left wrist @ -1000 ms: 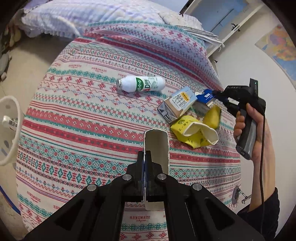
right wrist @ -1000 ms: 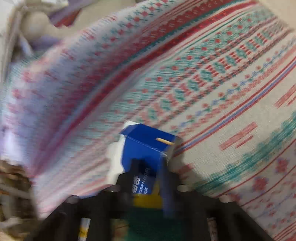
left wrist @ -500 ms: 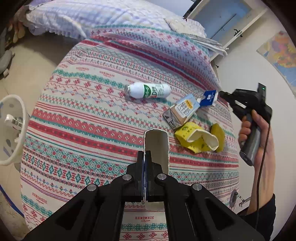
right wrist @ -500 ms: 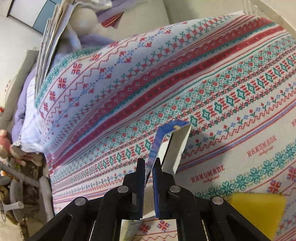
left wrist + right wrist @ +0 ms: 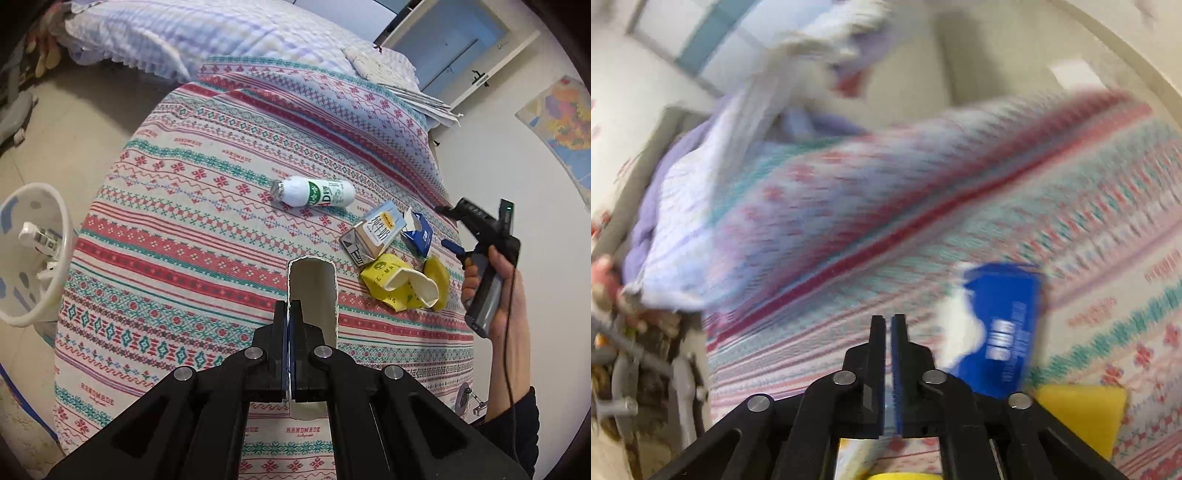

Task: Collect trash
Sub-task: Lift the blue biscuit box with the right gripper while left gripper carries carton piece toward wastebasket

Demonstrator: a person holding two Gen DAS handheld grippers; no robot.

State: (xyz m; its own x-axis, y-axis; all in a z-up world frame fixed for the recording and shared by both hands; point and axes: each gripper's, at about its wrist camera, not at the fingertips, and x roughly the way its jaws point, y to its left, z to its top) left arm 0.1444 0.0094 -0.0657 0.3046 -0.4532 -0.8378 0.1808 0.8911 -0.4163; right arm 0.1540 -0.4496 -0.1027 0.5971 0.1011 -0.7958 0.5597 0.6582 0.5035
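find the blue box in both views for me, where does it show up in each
Left wrist: the blue box lies right of centre on the patterned bedspread, beside the milk carton.
Right wrist: the blue box, blurred, sits right of centre, just past the right gripper.
Shared landmark: the yellow wrapper next to it.

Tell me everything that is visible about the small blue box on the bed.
The small blue box looks like thin cardboard with white print. Its top is torn open, showing white inside. It lies flat on the patterned bedspread, beside the beige milk carton and near the yellow wrapper. No gripper holds it.
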